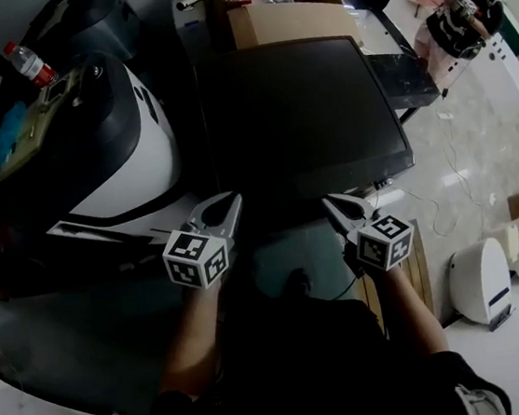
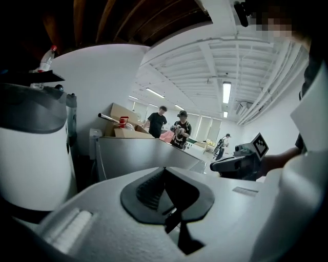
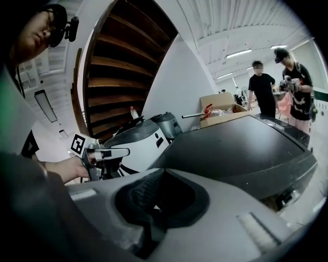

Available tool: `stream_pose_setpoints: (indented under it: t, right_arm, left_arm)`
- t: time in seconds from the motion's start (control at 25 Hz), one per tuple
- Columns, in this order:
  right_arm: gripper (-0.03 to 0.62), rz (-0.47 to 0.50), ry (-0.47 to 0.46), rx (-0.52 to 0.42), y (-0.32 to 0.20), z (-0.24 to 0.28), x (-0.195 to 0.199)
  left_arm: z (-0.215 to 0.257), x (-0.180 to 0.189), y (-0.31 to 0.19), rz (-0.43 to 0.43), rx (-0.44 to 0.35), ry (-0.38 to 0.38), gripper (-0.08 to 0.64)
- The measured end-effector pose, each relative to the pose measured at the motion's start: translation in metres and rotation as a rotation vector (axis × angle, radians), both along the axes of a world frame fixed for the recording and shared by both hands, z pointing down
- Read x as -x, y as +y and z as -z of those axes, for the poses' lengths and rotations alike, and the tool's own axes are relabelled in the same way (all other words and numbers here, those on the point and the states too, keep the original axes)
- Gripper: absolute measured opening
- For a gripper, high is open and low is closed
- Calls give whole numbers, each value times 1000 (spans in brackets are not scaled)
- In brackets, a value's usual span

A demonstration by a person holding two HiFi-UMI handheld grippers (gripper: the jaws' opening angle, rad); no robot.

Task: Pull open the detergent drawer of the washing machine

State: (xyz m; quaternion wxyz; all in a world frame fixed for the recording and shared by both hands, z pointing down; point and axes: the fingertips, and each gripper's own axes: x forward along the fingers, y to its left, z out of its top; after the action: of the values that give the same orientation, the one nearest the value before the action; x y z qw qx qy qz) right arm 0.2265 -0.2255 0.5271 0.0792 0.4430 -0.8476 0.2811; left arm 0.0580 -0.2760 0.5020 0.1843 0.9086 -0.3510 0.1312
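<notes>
Hovering before washing machine (image 1: 295,113): left hand-held gripper (image 1: 228,204), right hand-held gripper (image 1: 333,206), both pressed together; white appliance (image 1: 132,166) leftward.

1. Washer (image 1: 305,121) stands centre, with a box (image 1: 288,22) behind it.
2. Round machine (image 1: 111,145) stands left of the washer, a bottle (image 1: 31,63) by its far edge.
3. Left gripper (image 1: 227,208) and right gripper (image 1: 337,205) sit side by side before the washer.

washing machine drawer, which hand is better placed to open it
Left, tentatively; the drawer shows in no view. Left gripper and right gripper are shut, empty, at the washing machine's front; left is by its left corner, where drawers often sit.
</notes>
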Motion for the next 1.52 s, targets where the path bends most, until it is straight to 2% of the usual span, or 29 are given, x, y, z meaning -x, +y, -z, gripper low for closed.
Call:
stream_pose_setpoints:
  t: [0.16, 0.32, 0.4, 0.6, 0.68, 0.8, 1.04, 1.16, 1.52]
  right_arm:
    - [3, 74, 26, 15, 11, -20, -3]
    - [8, 103, 28, 28, 11, -32, 4]
    - [32, 121, 29, 38, 12, -37, 11]
    - [57, 167, 64, 65, 13, -55, 30]
    - [87, 179, 73, 79, 13, -63, 36]
    - [135, 196, 88, 104, 14, -73, 44]
    - [204, 183, 109, 131, 5, -91, 49]
    - [215, 180, 125, 145, 3, -98, 52]
    - [216, 161, 166, 199, -2, -127, 53]
  left_arm:
    - [-21, 13, 17, 68, 29, -39, 11]
    - [-45, 26, 35, 117, 70, -57, 12]
    - [-55, 30, 41, 130, 83, -61, 12]
    - [-80, 37, 48, 129, 91, -87, 14]
    - [-88, 42, 47, 138, 95, -87, 20]
    - [-102, 46, 48, 140, 125, -88, 113]
    - [-130, 47, 46, 113, 170, -112, 158]
    - [-142, 47, 43, 93, 182, -128, 181]
    - [-168, 43, 32, 74, 223, -152, 186]
